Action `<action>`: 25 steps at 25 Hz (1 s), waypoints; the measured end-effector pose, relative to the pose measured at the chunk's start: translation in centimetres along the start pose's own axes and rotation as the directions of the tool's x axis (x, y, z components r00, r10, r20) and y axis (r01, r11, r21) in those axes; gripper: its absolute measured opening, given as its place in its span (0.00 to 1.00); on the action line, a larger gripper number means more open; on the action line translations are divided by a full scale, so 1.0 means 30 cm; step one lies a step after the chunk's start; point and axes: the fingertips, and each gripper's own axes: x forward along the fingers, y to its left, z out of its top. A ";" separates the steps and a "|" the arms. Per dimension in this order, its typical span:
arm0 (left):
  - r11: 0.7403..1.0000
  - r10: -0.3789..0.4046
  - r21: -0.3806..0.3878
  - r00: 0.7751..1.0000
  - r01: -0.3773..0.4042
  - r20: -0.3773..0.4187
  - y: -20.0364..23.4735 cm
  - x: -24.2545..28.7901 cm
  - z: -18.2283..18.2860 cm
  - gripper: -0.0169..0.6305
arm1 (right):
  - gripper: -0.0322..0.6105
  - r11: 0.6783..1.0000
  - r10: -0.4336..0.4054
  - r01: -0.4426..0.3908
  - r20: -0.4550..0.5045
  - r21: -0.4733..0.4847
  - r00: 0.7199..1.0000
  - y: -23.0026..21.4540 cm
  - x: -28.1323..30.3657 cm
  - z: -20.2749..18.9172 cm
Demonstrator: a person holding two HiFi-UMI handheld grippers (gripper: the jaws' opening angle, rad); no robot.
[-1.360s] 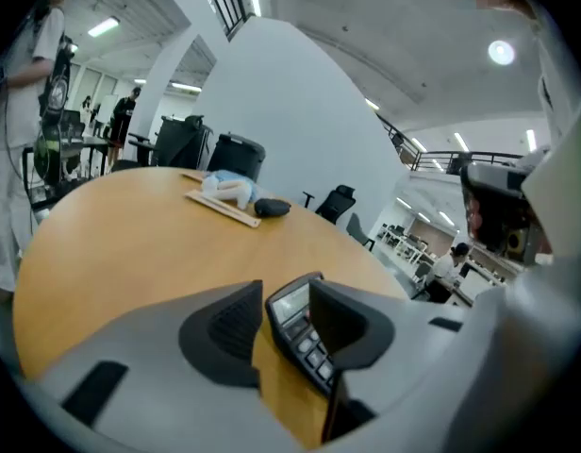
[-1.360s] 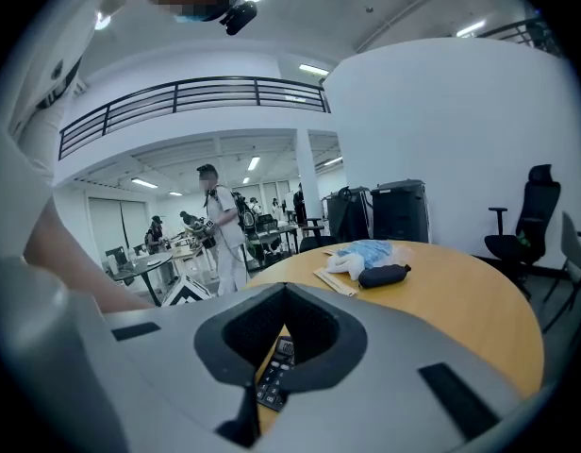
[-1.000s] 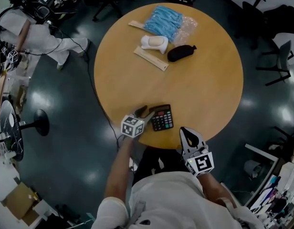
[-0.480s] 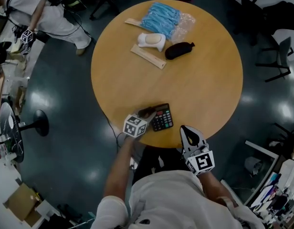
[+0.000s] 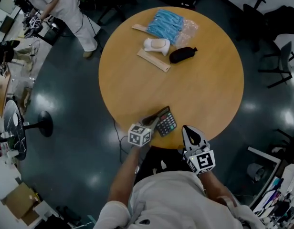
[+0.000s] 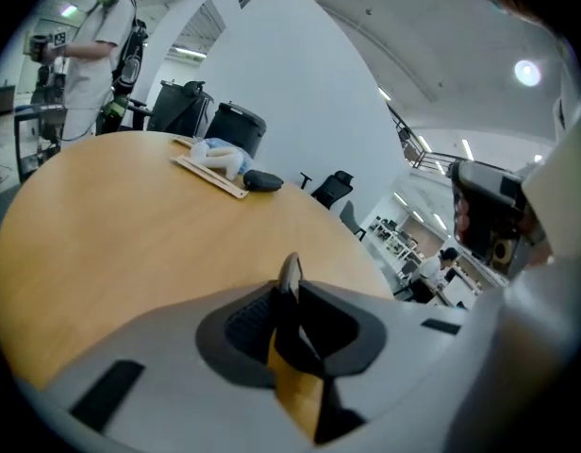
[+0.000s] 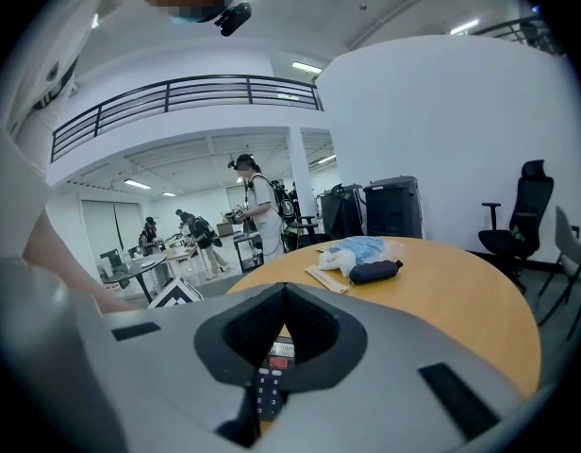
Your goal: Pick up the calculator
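Observation:
The black calculator (image 5: 166, 121) lies at the near edge of the round wooden table (image 5: 204, 89), turned askew with its left end raised. My left gripper (image 5: 151, 121) has that end between its jaws, which are closing, with the pads on it. In the left gripper view the calculator (image 6: 290, 268) shows edge-on in my left gripper (image 6: 292, 295). My right gripper (image 5: 191, 131) hangs off the table's near rim, to the right of the calculator, shut and holding nothing. Below the closed tips of my right gripper (image 7: 286, 291), the calculator (image 7: 269, 385) shows its keys.
At the table's far side lie a blue plastic packet (image 5: 166, 23), a white object (image 5: 155, 44), a black pouch (image 5: 183, 55) and a flat wooden strip (image 5: 153, 60). Office chairs (image 5: 280, 56) stand at the right. A person (image 5: 66, 4) stands at the upper left.
My left gripper's jaws have come together on the calculator's left end. The calculator has turned and its held end has come up off the table. My right gripper has stayed put.

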 end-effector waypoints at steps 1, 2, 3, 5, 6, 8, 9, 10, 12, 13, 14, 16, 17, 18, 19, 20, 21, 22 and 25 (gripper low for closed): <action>1.000 0.024 0.003 1.000 -0.024 0.012 -0.007 -0.016 0.001 0.14 | 0.07 1.000 0.002 -0.002 0.004 -0.005 1.000 0.008 -0.003 0.003; 0.999 0.053 0.013 0.998 -0.053 0.025 -0.016 -0.035 0.007 0.13 | 0.07 1.000 0.006 -0.006 0.010 -0.011 1.000 0.017 -0.006 0.009; 0.996 0.086 0.025 0.996 -0.087 0.038 -0.024 -0.056 0.015 0.13 | 0.07 1.000 0.009 -0.008 0.016 -0.018 1.000 0.025 -0.010 0.017; 0.988 0.149 0.038 0.987 -0.152 0.060 -0.035 -0.101 0.028 0.12 | 0.07 0.999 0.011 -0.010 0.028 -0.031 1.000 0.040 -0.020 0.032; 0.984 0.172 0.037 0.983 -0.175 0.069 -0.038 -0.120 0.028 0.12 | 0.07 0.999 0.010 -0.009 0.034 -0.036 0.999 0.046 -0.027 0.038; 0.977 0.206 0.038 0.975 -0.210 0.085 -0.036 -0.152 0.023 0.11 | 0.07 0.999 0.006 -0.003 0.050 -0.045 0.999 0.059 -0.038 0.049; 0.973 0.222 0.044 0.970 -0.227 0.098 -0.032 -0.170 0.026 0.11 | 0.07 0.999 0.003 0.000 0.058 -0.049 0.998 0.065 -0.041 0.055; 0.967 0.239 0.058 0.964 -0.247 0.113 -0.030 -0.190 0.034 0.11 | 0.07 0.999 0.000 0.003 0.066 -0.052 0.998 0.071 -0.045 0.062; 0.952 0.276 0.093 0.948 -0.292 0.157 -0.044 -0.248 0.065 0.11 | 0.07 0.998 -0.004 0.008 0.078 -0.058 0.997 0.084 -0.060 0.075; 0.942 0.295 0.110 0.937 -0.318 0.187 -0.062 -0.288 0.086 0.11 | 0.07 0.998 -0.005 0.010 0.082 -0.063 0.997 0.091 -0.069 0.082; 0.928 0.314 0.133 0.924 -0.347 0.220 -0.087 -0.336 0.111 0.11 | 0.07 0.998 -0.004 0.010 0.087 -0.070 0.996 0.100 -0.079 0.089; 0.895 0.342 0.188 0.893 -0.404 0.293 -0.156 -0.441 0.170 0.11 | 0.07 0.996 -0.004 0.012 0.098 -0.083 0.995 0.114 -0.098 0.102; 0.881 0.348 0.205 0.877 -0.427 0.331 -0.194 -0.491 0.202 0.11 | 0.07 0.996 -0.005 0.014 0.104 -0.090 0.995 0.117 -0.106 0.109; 0.871 0.349 0.213 0.862 -0.443 0.367 -0.230 -0.538 0.233 0.11 | 0.07 0.995 -0.008 0.019 0.112 -0.095 0.994 0.119 -0.111 0.118; 0.865 0.346 0.214 0.848 -0.454 0.401 -0.261 -0.579 0.263 0.11 | 0.07 0.995 -0.013 0.025 0.122 -0.097 0.992 0.119 -0.115 0.129; 0.861 0.343 0.212 0.836 -0.462 0.429 -0.288 -0.615 0.289 0.11 | 0.07 0.995 -0.019 0.032 0.131 -0.098 0.991 0.117 -0.116 0.139; 0.859 0.339 0.209 0.825 -0.468 0.453 -0.310 -0.644 0.311 0.11 | 0.07 0.994 -0.026 0.040 0.140 -0.097 0.990 0.115 -0.118 0.149; 0.857 0.335 0.208 0.815 -0.472 0.472 -0.329 -0.667 0.331 0.11 | 0.07 0.994 -0.034 0.048 0.148 -0.094 0.988 0.112 -0.119 0.157; 0.857 0.317 0.202 0.796 -0.473 0.516 -0.365 -0.702 0.373 0.11 | 0.07 0.994 -0.047 0.063 0.166 -0.088 0.985 0.104 -0.124 0.178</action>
